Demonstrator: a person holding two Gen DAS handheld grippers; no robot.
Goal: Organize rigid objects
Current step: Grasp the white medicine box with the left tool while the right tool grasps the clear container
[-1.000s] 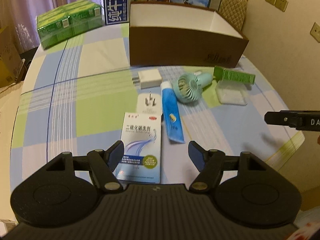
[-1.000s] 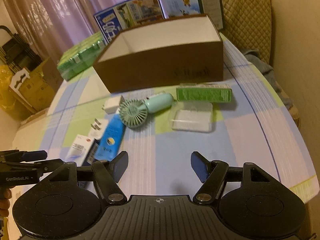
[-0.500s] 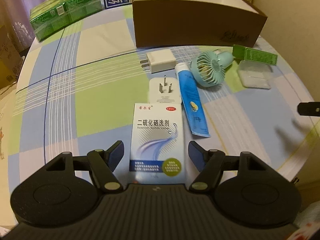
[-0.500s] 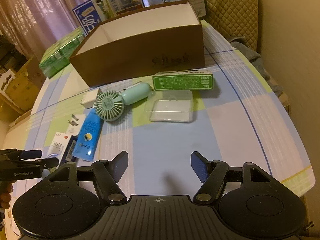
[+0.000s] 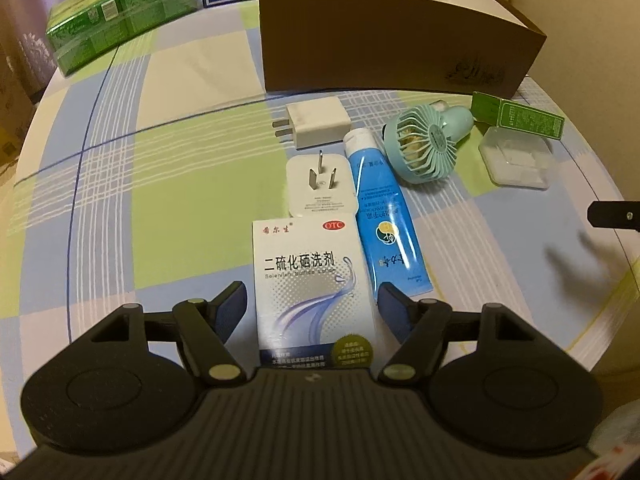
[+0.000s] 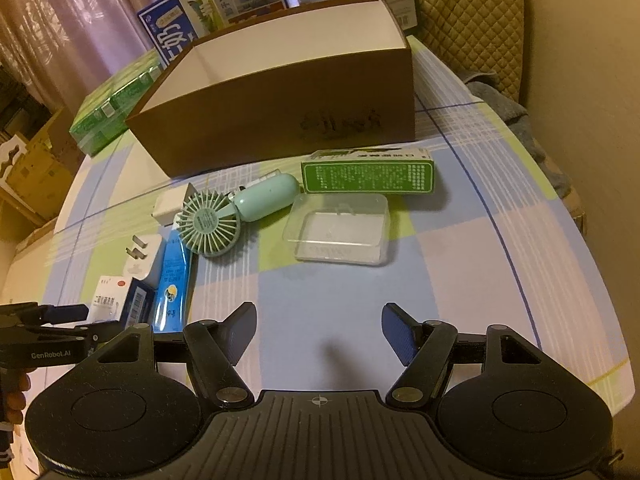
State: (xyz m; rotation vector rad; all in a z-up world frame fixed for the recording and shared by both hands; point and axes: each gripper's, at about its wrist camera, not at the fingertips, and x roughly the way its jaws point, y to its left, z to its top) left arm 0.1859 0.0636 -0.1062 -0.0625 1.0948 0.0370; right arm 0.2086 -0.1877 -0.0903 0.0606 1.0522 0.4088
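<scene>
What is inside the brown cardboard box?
The brown cardboard box shows only bare white inner walls. Its front wall hides the floor, so contents there cannot be seen.

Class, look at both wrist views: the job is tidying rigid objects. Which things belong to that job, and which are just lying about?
Job: medicine box, blue tube, two white plugs, mint fan, green carton, clear case, likely into the brown box.

Lying about: green packs, milk cartons.
</scene>
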